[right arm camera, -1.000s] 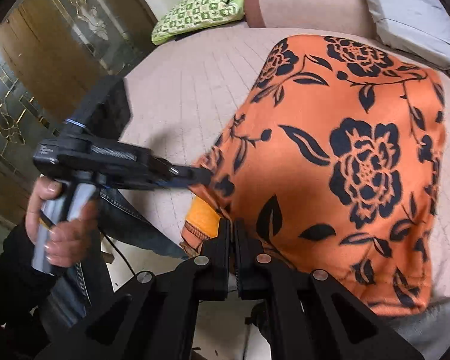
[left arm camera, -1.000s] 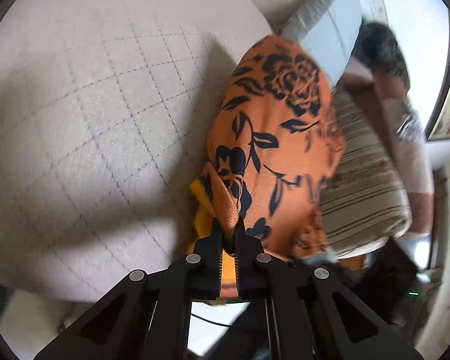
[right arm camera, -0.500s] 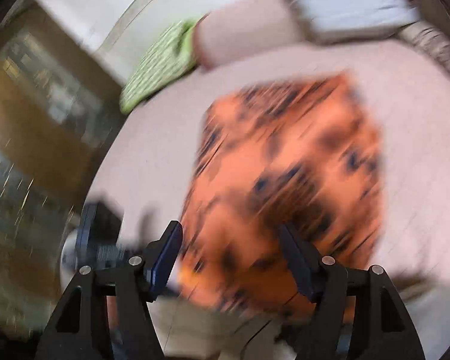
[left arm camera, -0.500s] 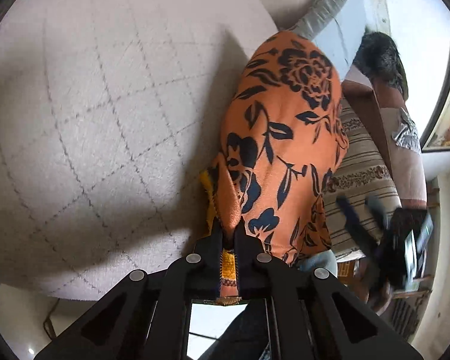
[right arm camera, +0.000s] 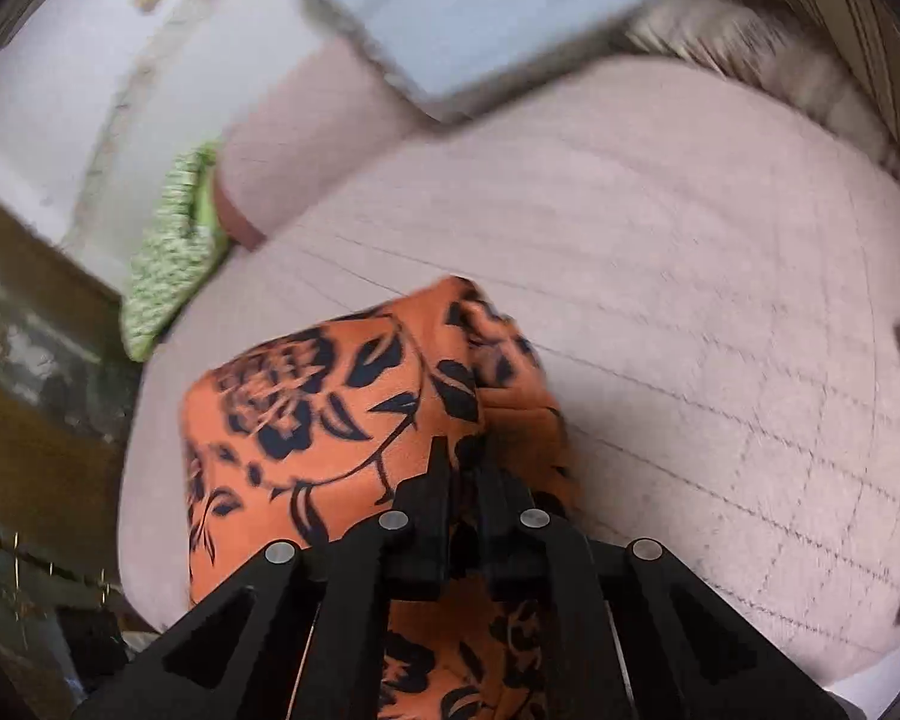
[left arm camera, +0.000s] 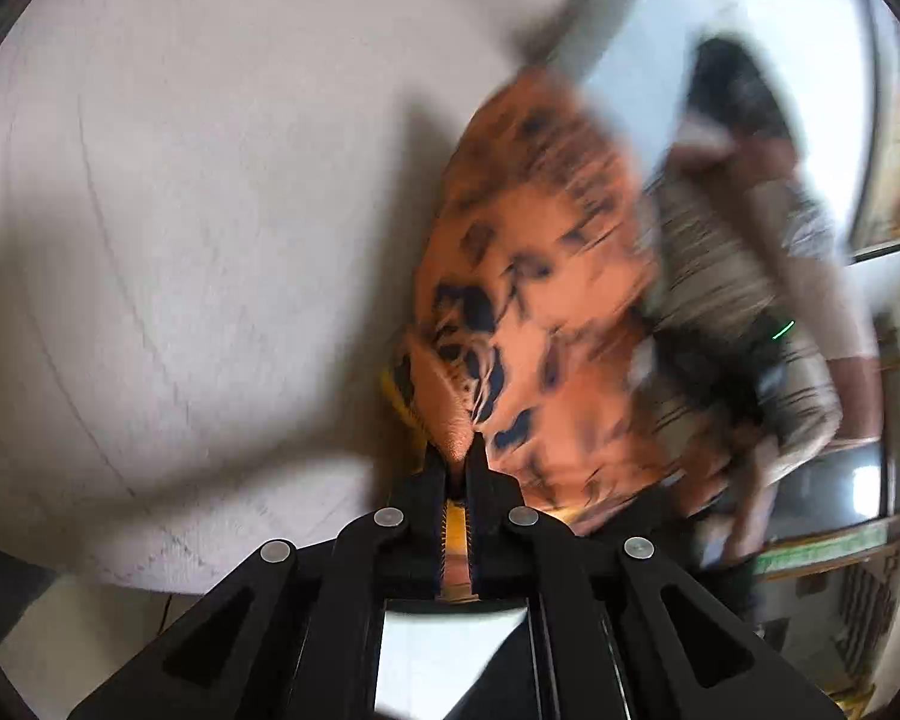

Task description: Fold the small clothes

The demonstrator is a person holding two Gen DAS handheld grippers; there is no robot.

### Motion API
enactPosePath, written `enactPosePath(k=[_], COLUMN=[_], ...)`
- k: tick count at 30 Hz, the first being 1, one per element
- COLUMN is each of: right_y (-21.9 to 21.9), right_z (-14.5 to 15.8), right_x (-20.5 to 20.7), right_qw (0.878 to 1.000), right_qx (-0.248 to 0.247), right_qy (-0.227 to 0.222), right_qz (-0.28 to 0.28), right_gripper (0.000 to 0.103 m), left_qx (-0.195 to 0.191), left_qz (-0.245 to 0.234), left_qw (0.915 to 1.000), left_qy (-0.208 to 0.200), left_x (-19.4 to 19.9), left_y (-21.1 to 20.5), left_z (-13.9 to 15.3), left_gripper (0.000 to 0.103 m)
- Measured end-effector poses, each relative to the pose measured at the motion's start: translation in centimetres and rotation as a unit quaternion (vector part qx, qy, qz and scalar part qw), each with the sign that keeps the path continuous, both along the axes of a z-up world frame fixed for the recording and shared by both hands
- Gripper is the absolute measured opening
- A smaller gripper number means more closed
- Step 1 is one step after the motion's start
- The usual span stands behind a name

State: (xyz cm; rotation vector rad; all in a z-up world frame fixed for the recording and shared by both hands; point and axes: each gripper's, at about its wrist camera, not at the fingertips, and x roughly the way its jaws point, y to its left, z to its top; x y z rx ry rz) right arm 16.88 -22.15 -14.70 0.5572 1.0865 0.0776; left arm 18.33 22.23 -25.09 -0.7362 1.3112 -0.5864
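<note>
An orange garment with a dark floral print [left arm camera: 534,276] lies on the pale quilted bed [left arm camera: 210,210]. My left gripper [left arm camera: 456,450] is shut on a near corner of it, where a yellow trim [left arm camera: 455,531] shows between the fingers. In the right wrist view the same garment [right arm camera: 330,414] lies partly folded, and my right gripper [right arm camera: 459,459] is shut on a bunched edge of it. The left wrist view is blurred by motion.
A green patterned cushion [right arm camera: 174,252] and a grey pillow [right arm camera: 468,18] lie at the far edge of the bed [right arm camera: 720,300]. A person [left arm camera: 768,210] in striped clothes is at the right in the left wrist view. A dark cabinet [right arm camera: 24,420] stands at left.
My right gripper had let go and opened half a second ago; it is now shut on the garment's edge again. My left gripper stays shut on its corner. Both views have shifted.
</note>
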Motion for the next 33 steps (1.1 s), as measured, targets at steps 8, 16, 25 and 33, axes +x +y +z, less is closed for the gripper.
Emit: enactPosePath(k=[8,16,25,33], right_y=[-1.8,-1.3,-2.3,-1.4], right_z=[-0.7,1.4,-0.9,-1.2], right_x=[-0.2,-2.1,-2.2,-1.9], right_qw=[0.999,0.996,0.996,0.999], right_qx=[0.012,0.072,0.071,0.041], right_qy=[0.023,-0.038,0.011,0.026], right_qz=[-0.043,-0.021,-0.042,-0.024], right_gripper=[0.033,0.060,0.060,0.021], left_qx=[-0.050,0.000,-0.067,-0.176], left_qz=[0.025,0.044,0.063,0.064], left_qw=[0.9973,0.9982,0.9921,0.9785], left_qy=[0.049,-0.039,0.084,0.086], left_x=[-1.3,-0.6,3.2,0.1], left_y=[3.0,4.0,2.0,2.8], left_z=[0.5,5.5,-2.1,-0.2], left_gripper=[0.008,0.031,0.015,0.003])
